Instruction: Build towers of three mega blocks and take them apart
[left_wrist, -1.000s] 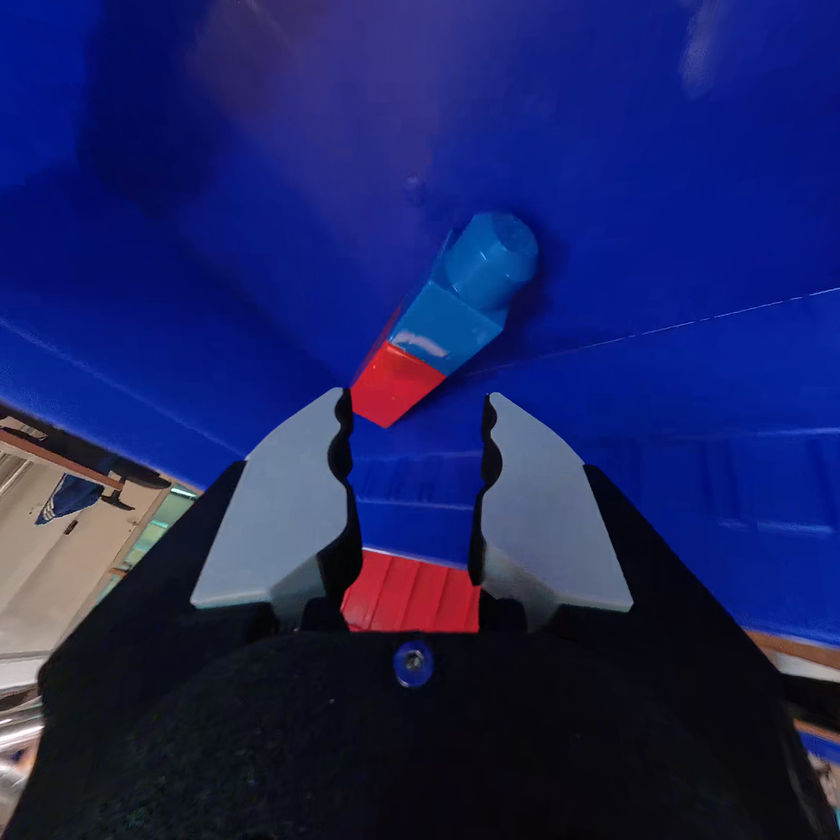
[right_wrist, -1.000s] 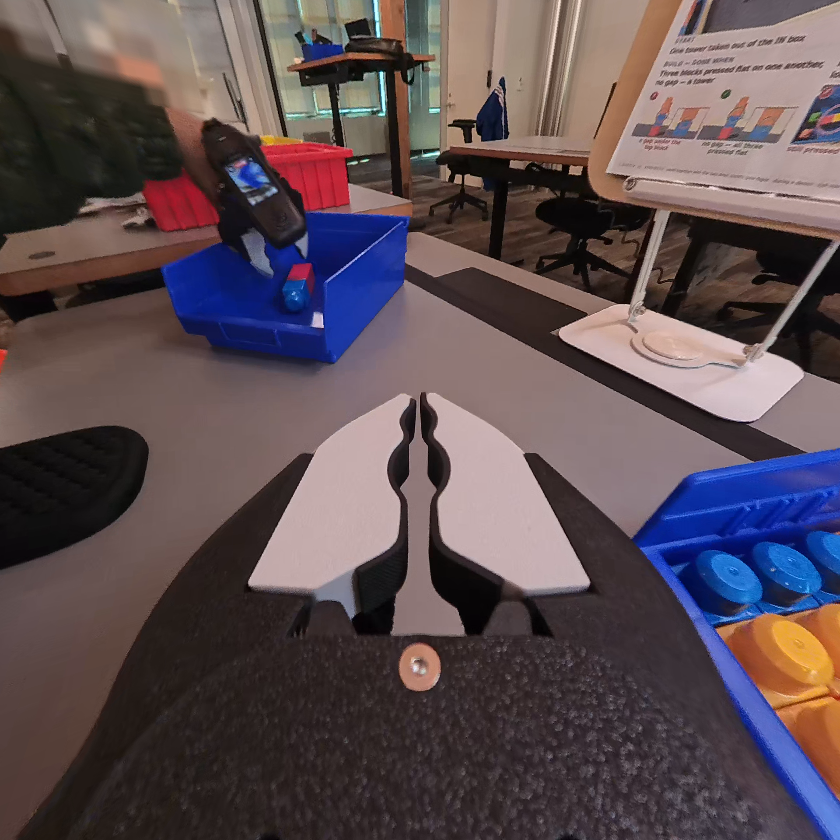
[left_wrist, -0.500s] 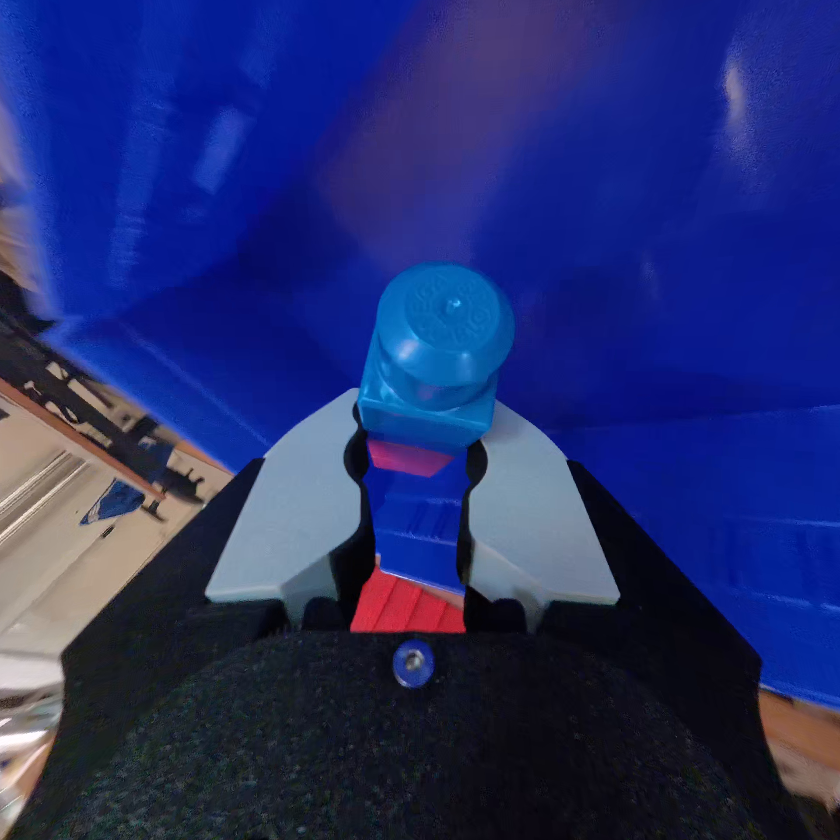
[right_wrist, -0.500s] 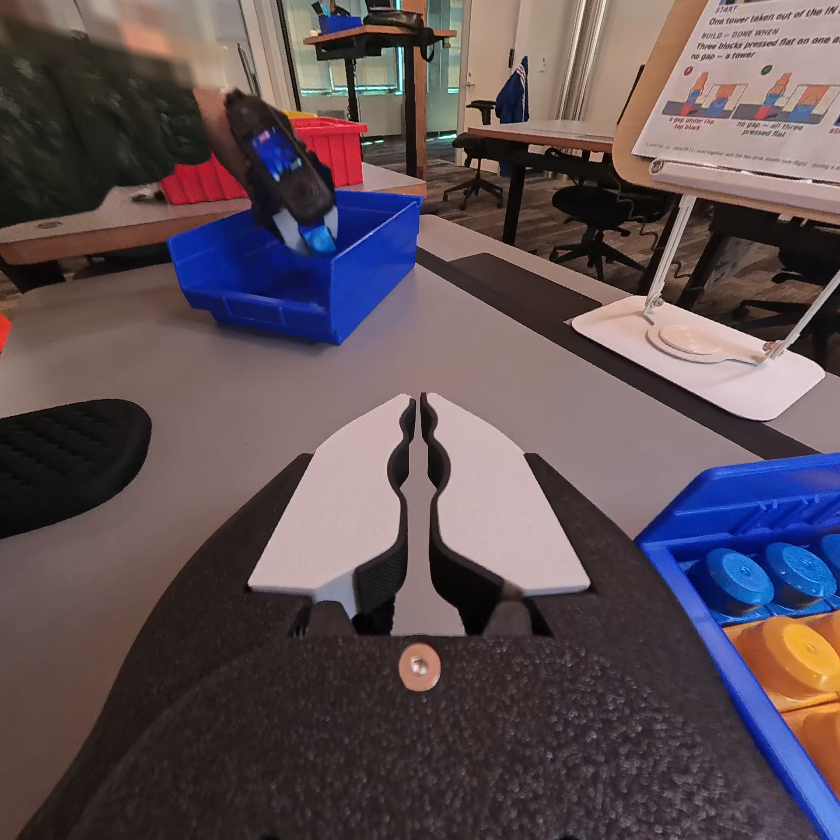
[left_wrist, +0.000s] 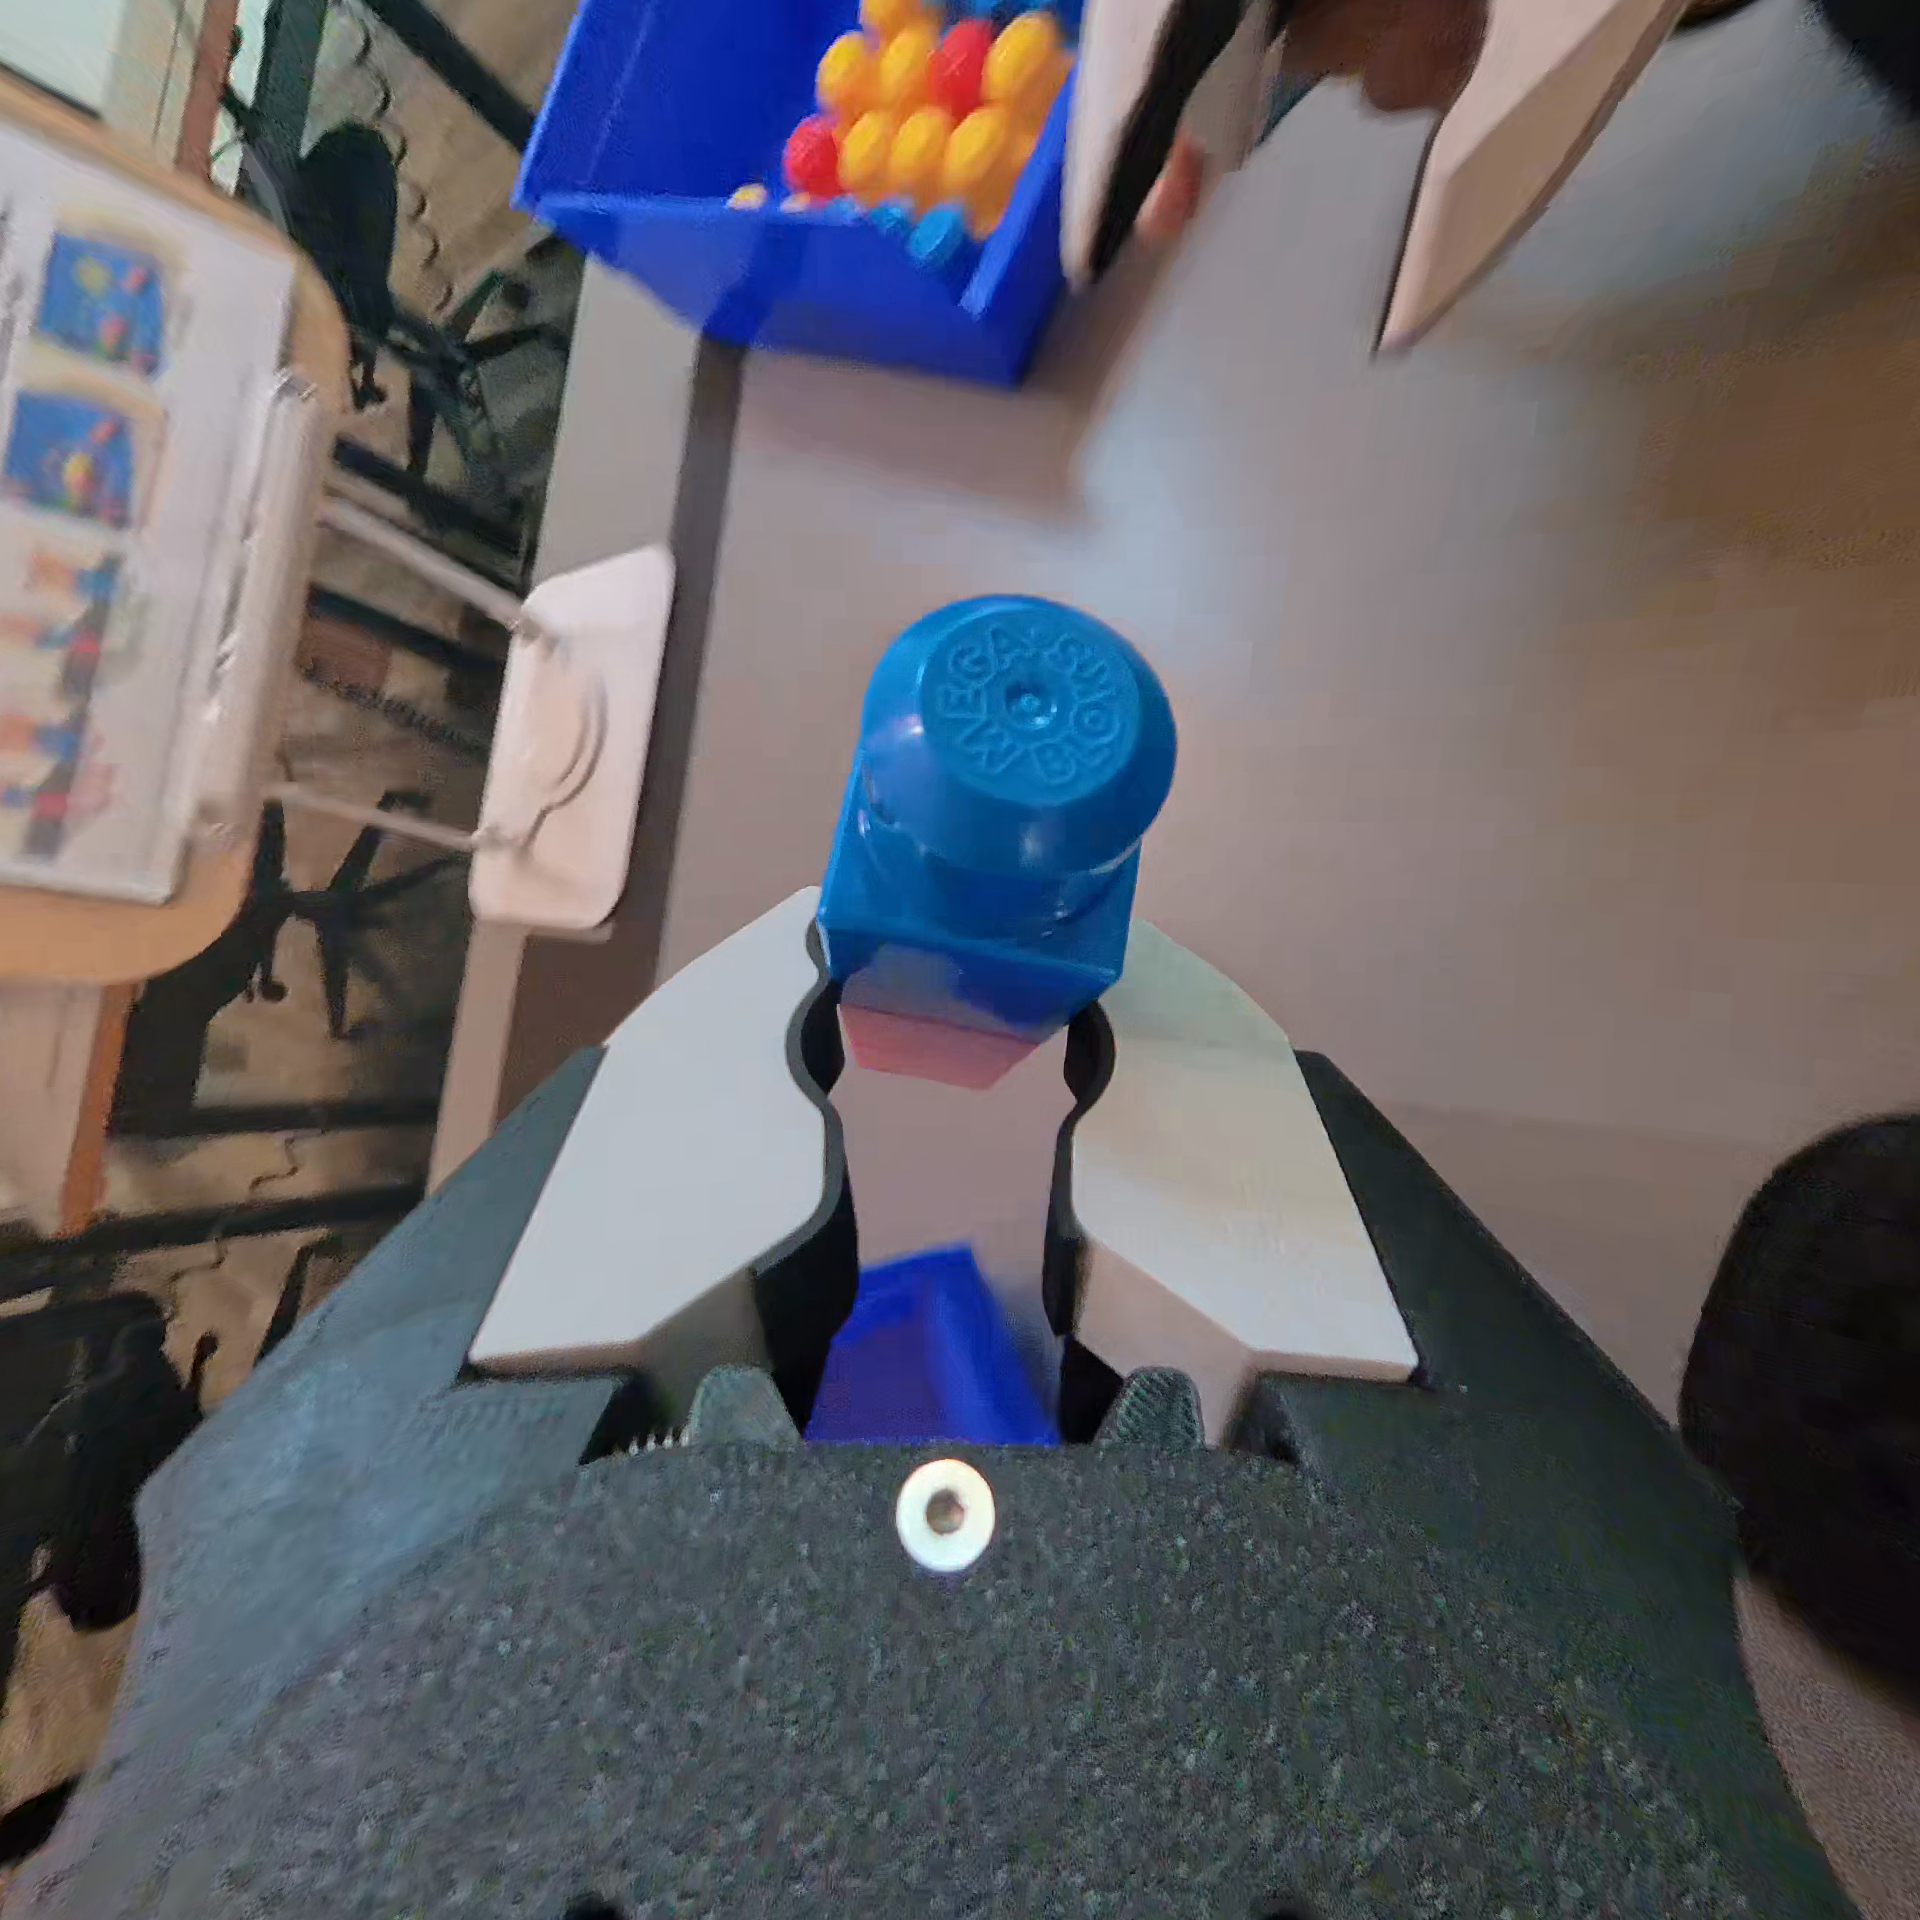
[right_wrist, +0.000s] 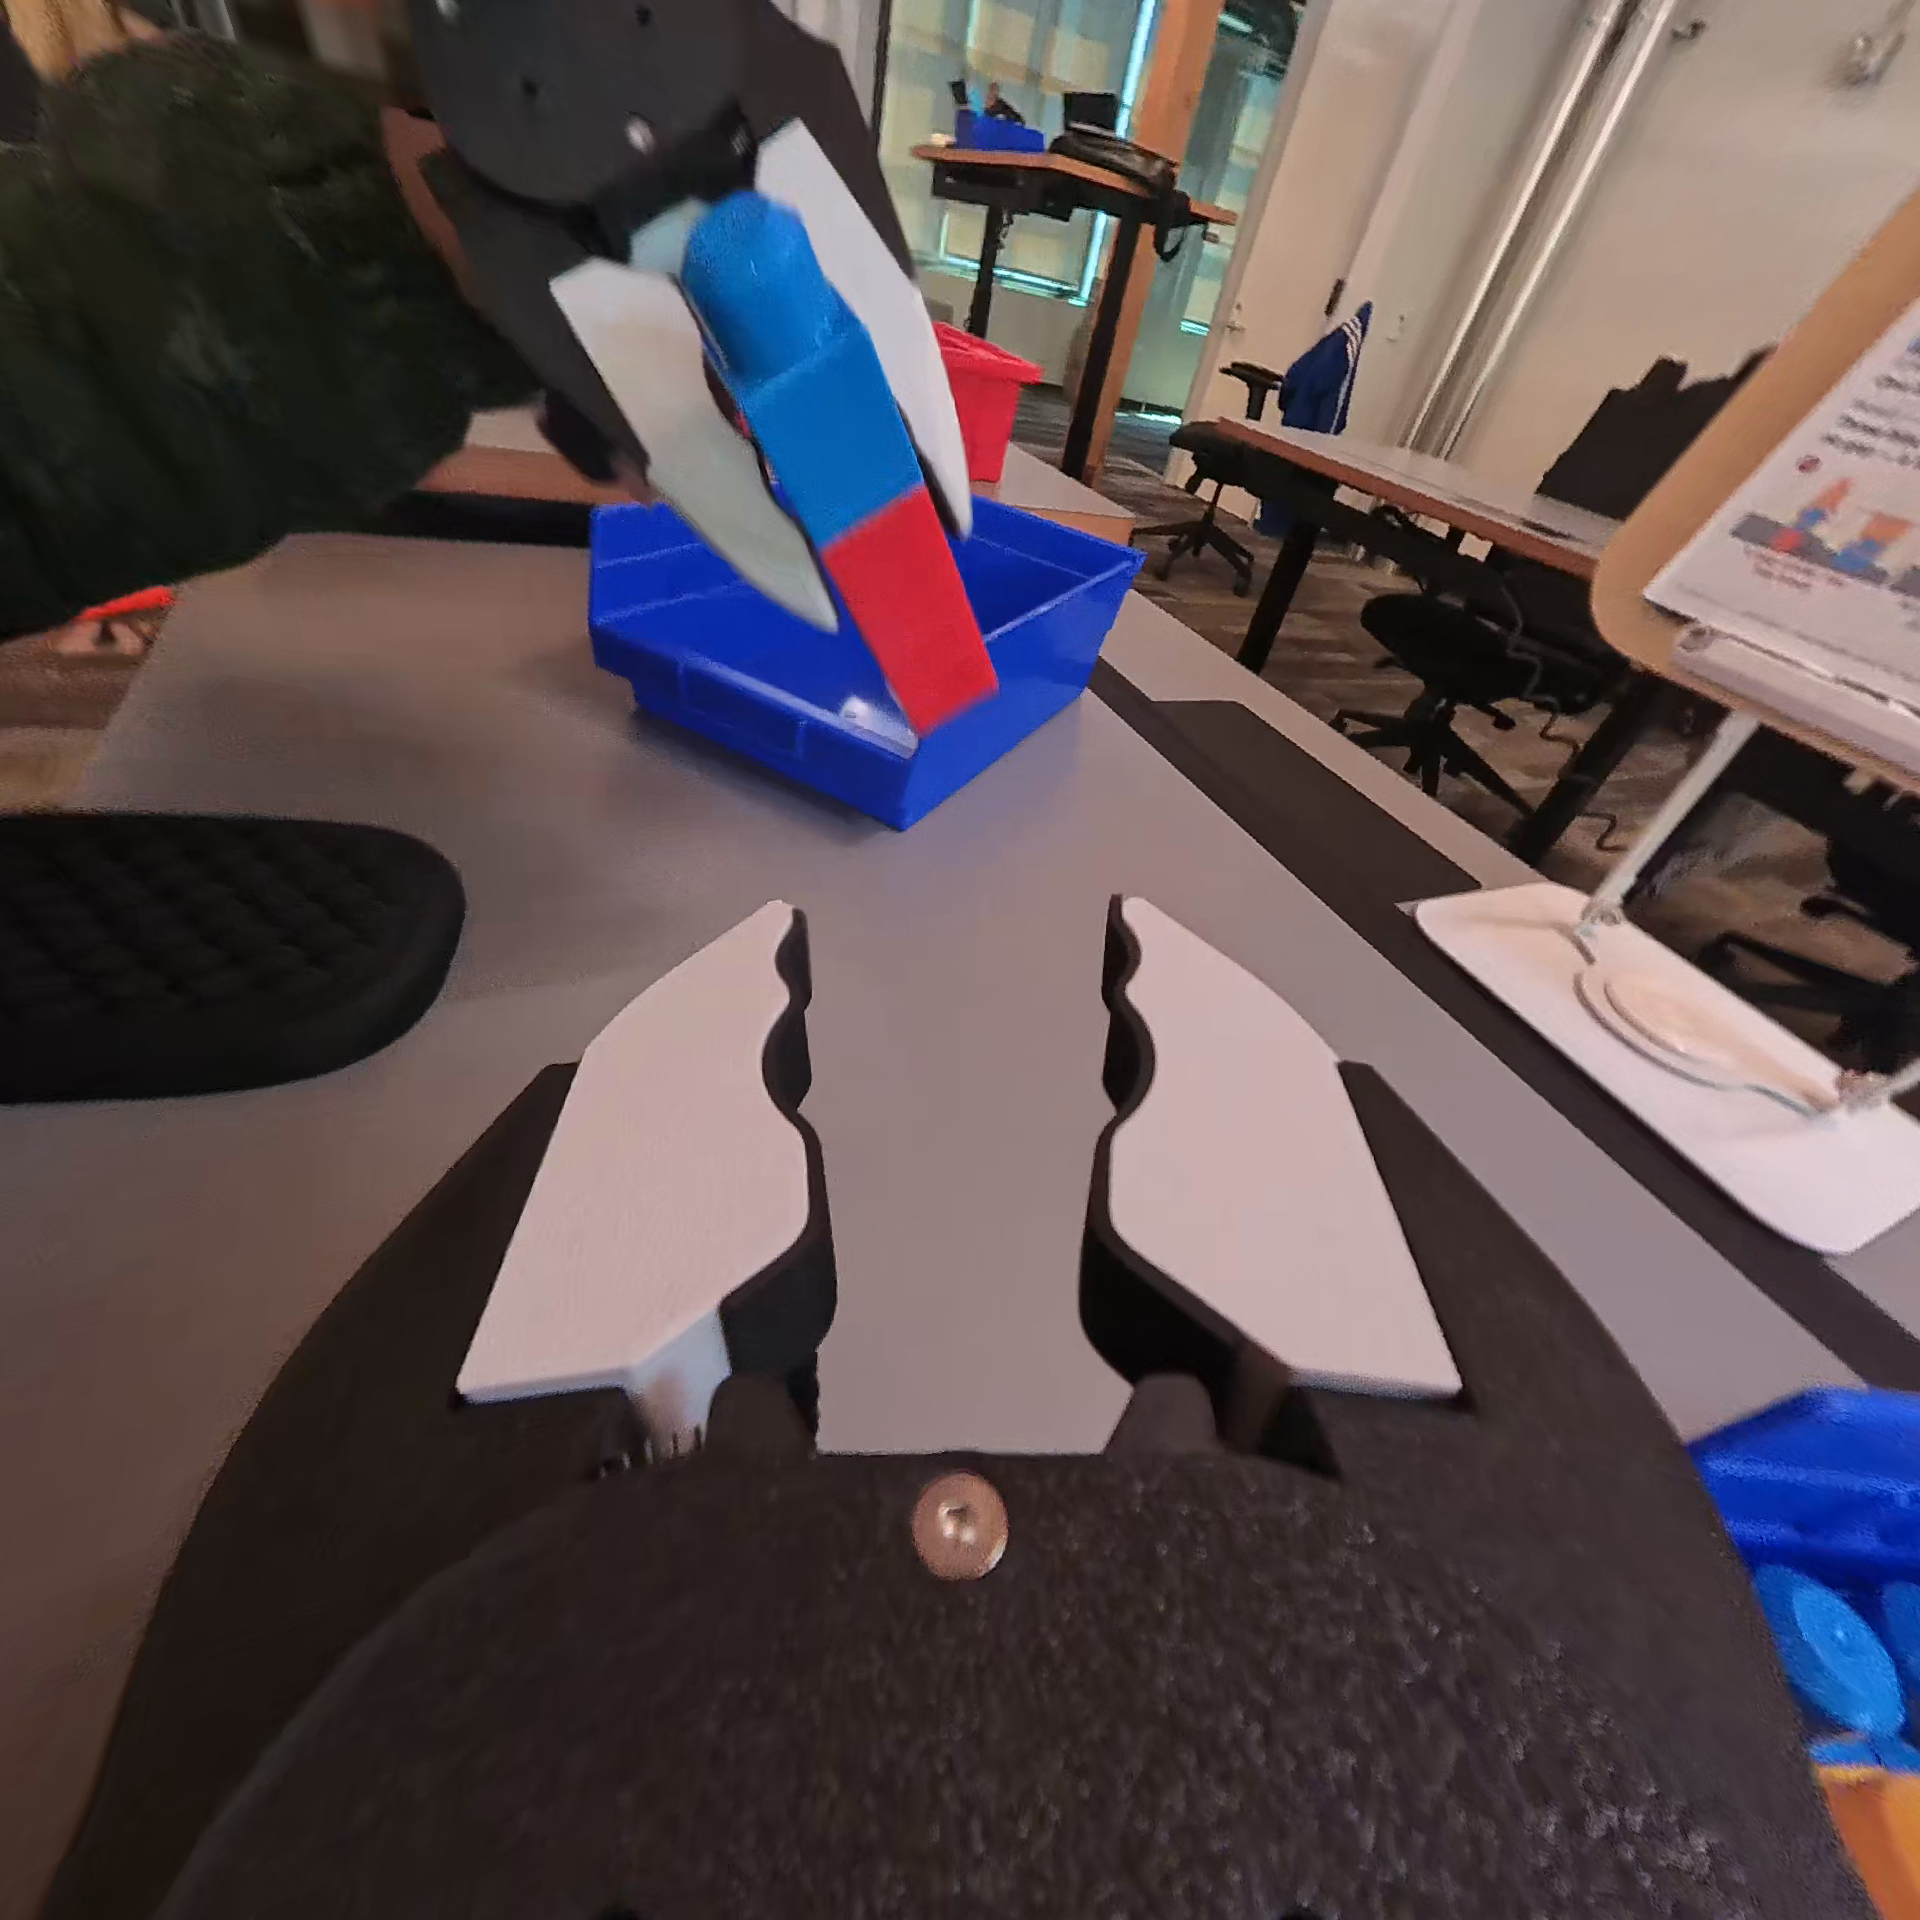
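Take-apart step, I judge: left gripper (left_wrist: 961, 1023) jaws clamp the tower (right_wrist: 831, 457); right gripper (right_wrist: 956, 914) jaws, wide and empty, must close on its red block (right_wrist: 914, 613).

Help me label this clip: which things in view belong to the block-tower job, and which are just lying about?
Part of the job:
- blue and red tower, held off the table in the left gripper
- right gripper, jaws apart and empty
- empty blue bin
- blue bin of loose blocks

Just lying about:
- black textured pad
- instruction sheet on its white stand
- red bin
- office chairs
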